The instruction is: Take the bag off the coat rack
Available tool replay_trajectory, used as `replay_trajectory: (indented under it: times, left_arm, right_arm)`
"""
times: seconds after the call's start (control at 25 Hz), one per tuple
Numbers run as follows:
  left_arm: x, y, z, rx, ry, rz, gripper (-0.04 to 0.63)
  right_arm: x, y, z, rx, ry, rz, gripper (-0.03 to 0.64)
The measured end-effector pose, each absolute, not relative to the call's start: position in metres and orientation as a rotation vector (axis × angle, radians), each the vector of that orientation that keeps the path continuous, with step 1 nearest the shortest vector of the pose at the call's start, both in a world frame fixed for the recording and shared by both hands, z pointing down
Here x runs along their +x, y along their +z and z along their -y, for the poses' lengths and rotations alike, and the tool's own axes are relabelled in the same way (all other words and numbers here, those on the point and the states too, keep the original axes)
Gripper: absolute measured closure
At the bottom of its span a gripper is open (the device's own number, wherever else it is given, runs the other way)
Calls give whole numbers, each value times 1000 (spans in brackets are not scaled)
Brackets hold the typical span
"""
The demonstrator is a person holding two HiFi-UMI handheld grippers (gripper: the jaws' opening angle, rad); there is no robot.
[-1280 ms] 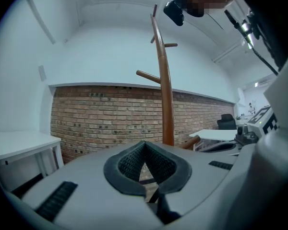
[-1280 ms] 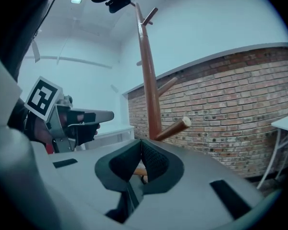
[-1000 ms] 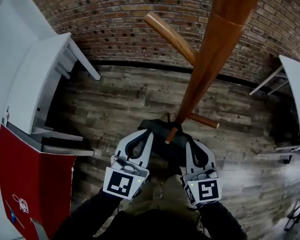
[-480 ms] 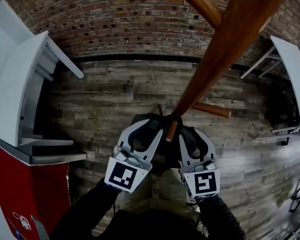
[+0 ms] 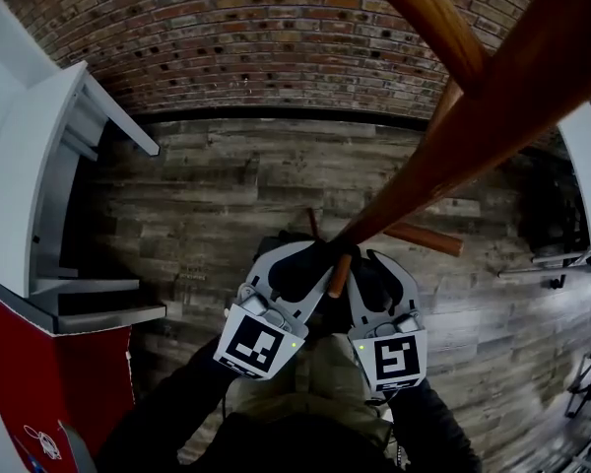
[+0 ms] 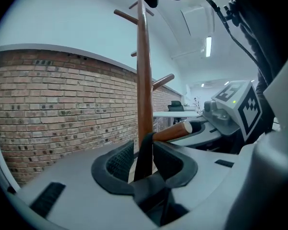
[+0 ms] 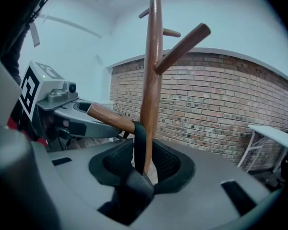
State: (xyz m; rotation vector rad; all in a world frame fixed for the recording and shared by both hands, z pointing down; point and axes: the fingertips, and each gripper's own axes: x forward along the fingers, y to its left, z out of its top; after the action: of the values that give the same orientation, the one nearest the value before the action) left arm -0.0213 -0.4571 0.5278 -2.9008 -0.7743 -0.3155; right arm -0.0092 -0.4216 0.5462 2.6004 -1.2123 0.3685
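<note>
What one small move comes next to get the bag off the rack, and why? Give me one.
Probably close both grippers. The left gripper and right gripper have just been opening, and each has the black fabric bag strap between its pads without pinching it. The strap loops over the short brown wooden peg, so a grip should come before lifting.

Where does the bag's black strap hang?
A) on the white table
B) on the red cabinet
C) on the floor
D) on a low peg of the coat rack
D: the black strap loops over a low peg of the coat rack.
</note>
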Motion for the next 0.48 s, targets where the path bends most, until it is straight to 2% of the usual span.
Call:
replay_trajectory:
  times: [0.28, 0.4, 0.48]
  left_arm:
    - [-14, 540, 454, -2940, -348, 850, 482]
    - [-14, 541, 450, -2943, -338, 878, 528]
    - [-14, 541, 449, -2944, -338, 884, 535]
  right_arm:
    - [-7, 564, 424, 2604, 459, 1184, 503]
    - [-4, 567, 425, 2595, 452, 1185, 505]
    - [-4, 569, 426, 2602, 470, 1184, 506]
